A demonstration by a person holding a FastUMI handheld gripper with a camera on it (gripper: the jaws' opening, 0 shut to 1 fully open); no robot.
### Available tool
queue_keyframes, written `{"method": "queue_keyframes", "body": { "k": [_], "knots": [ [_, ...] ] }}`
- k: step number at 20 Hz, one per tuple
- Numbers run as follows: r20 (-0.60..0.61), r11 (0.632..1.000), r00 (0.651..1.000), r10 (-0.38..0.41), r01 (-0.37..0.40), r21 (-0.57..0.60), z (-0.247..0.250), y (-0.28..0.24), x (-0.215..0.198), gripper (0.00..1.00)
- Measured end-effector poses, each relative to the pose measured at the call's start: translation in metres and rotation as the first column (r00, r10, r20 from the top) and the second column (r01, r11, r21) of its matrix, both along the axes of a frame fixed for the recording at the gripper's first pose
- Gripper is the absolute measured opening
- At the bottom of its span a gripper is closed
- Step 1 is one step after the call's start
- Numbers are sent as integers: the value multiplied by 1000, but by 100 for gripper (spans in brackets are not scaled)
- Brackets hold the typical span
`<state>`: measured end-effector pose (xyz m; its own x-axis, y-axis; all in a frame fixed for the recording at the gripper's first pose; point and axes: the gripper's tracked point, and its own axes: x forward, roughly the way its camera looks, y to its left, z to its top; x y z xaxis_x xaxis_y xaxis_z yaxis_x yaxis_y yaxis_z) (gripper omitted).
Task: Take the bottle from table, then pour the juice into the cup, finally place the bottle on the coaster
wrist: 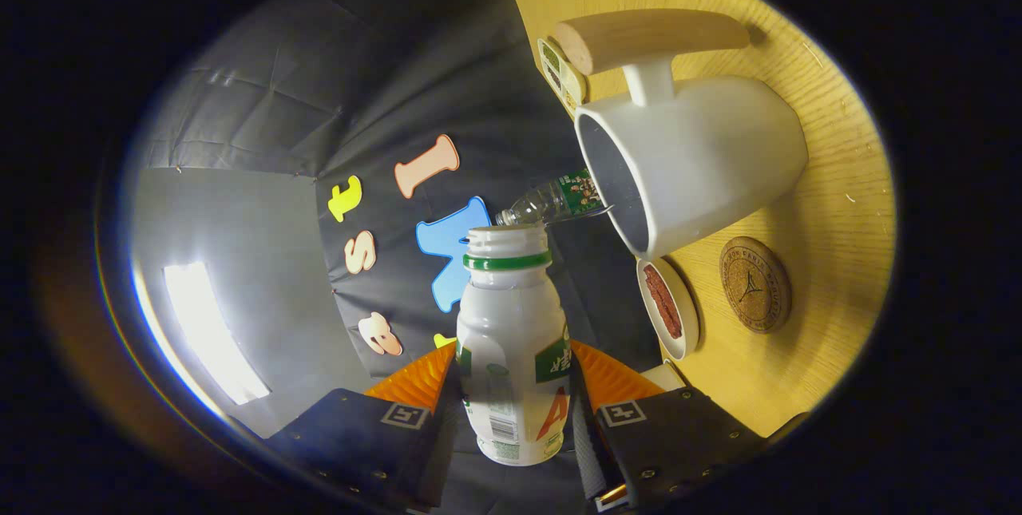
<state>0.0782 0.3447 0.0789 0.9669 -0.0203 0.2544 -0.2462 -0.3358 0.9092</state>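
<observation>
Bottle tilted toward cup: pouring stage

Grip: I have the gripper (515, 387) clamped on the bottle (513, 347), one finger pressing each side of its lower body, so the tongs are narrow and loaded. The hold sits low on the body, which I judge leaves the neck and mouth free to reach over a rim without the fingers fouling the cup.

Orientation: the table (830, 180) appears rotated steeply to one side, which tells me the gripper is rolled over and the bottle is tipped toward the cup (703, 172). The cup's open mouth faces the bottle's neck, just beyond it. I cannot tell whether juice is flowing; no stream is visible.

Bottle appearance: white opaque plastic body, green band below an uncapped threaded mouth, printed label with a barcode near the base. The fill level cannot be read through the wall.

Cup: white, with a wooden handle (651, 36) on a short white stem.

Surroundings: the round cork coaster (755, 284) lies on the table just beside the cup, unoccupied, so the final placement is not yet done. A small white dish (669, 307) stands near it, and a clear bottle (559, 200) lies beyond.
</observation>
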Motion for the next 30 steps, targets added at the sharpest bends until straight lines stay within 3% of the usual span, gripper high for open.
{"method": "queue_keyframes", "body": {
  "k": [30],
  "knots": [
    [16, 999, 1000, -19, 19, 34, 2, -18, -2, 63]
  ]
}}
